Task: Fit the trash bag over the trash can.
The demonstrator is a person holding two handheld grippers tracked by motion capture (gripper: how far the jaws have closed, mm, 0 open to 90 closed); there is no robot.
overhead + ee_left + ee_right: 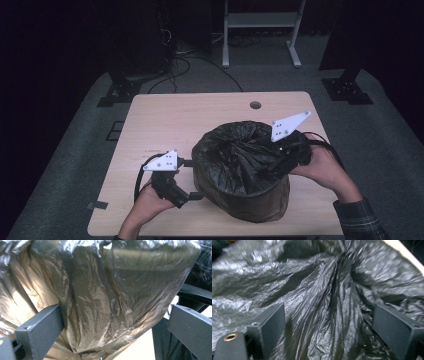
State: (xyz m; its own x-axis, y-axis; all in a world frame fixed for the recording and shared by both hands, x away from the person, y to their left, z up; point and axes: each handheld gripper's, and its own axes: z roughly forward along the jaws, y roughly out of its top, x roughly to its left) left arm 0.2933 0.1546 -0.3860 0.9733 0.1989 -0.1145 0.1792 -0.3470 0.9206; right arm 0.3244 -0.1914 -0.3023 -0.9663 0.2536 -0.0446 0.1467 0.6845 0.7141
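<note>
A round bin lined with a crinkled black plastic bag (240, 170) stands on the near middle of the wooden table (165, 120). My left gripper (195, 179) is at the bag's left side, low by the tabletop, its jaws wide apart. In the left gripper view the bag's wall (105, 295) bulges between the left gripper (115, 320) jaws, with no pinch visible. My right gripper (267, 157) hovers over the bag's top right. The right gripper (333, 320) is open, with gathered folds of the bag (337, 290) below and between its jaws.
A small round hole (255, 105) sits near the table's far edge. Beyond the table are a white metal stand (260, 20), dark stand bases and cables (185, 65) on the grey carpet. The table's left and far parts are bare wood.
</note>
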